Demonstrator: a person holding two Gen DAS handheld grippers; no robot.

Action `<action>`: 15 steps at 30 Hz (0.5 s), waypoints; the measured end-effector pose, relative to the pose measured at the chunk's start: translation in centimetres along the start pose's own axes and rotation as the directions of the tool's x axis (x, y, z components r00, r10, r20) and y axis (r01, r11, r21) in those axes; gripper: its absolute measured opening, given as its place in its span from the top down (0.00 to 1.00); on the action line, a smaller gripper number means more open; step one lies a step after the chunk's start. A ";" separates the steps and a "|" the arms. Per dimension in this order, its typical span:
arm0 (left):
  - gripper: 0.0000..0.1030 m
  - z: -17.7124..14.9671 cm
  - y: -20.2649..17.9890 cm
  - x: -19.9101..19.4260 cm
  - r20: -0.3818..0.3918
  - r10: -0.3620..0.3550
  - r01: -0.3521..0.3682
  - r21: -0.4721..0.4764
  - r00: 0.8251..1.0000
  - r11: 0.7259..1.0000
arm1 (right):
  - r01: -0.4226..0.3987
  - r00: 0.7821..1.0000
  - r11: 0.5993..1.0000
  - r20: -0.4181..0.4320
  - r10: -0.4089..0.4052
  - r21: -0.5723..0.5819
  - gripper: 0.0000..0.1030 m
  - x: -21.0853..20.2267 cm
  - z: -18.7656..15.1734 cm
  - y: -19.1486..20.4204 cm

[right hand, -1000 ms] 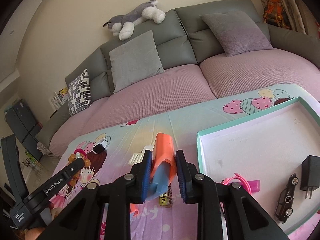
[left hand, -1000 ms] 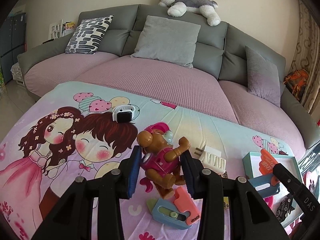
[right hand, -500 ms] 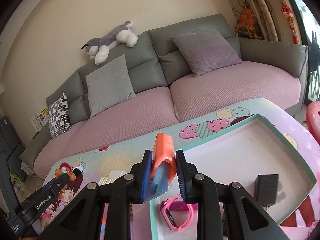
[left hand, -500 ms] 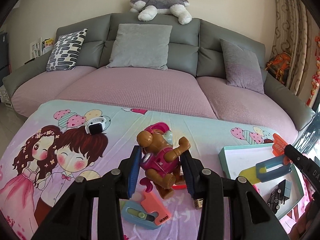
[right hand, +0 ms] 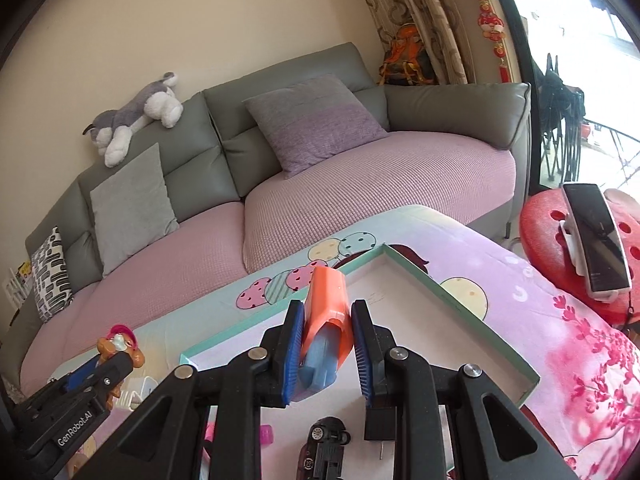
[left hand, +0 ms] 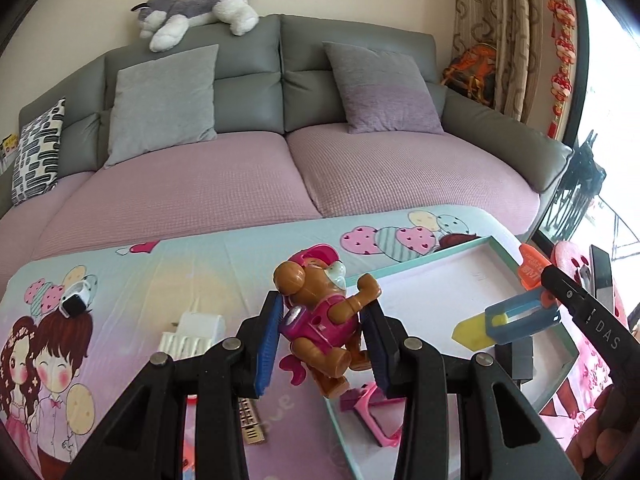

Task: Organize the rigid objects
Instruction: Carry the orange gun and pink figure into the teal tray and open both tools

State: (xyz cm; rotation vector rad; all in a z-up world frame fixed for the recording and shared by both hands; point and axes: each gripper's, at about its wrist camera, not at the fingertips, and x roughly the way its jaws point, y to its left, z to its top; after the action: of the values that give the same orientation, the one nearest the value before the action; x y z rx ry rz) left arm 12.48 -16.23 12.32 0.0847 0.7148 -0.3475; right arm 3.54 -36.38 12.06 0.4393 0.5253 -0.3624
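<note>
step: carrying toys to tray | left gripper (left hand: 322,344) clamps dog figure (left hand: 320,320) over tray (left hand: 416,268) near-left edge | right gripper (right hand: 326,354) clamps orange-blue cutter (right hand: 324,332) above tray (right hand: 460,296) middle | tray holds toy car (right hand: 324,448), black charger (right hand: 380,424), pink watch (left hand: 372,412) | next: you lower both onto bare floor, then spread the jaws

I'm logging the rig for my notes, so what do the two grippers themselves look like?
Both are matte black, angular linkages with round silver pins and ribbed blue finger pads. The left gripper shows white "GenRobot.AI" lettering in the right view; the right gripper shows "DAS" in the left view. No cables or sleeves visible.
</note>
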 end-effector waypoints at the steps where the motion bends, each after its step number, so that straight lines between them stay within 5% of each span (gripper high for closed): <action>1: 0.60 0.1 -0.6 0.6 -0.010 -0.010 0.010 0.011 1.000 1.000 | 0.004 1.000 1.000 -0.003 -0.004 0.003 0.75 0.1 0.0 -0.2; 15: 0.60 -2.1 -3.4 5.7 -0.093 -0.022 0.024 0.021 0.995 0.999 | 0.027 0.996 0.999 -0.081 -0.031 -0.040 0.75 2.1 -1.0 0.0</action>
State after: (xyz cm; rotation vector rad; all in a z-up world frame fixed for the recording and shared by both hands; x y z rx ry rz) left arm 13.97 -20.62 7.12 0.1142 0.8042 -0.3756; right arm 4.83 -36.32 10.11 0.4103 0.6176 -0.3627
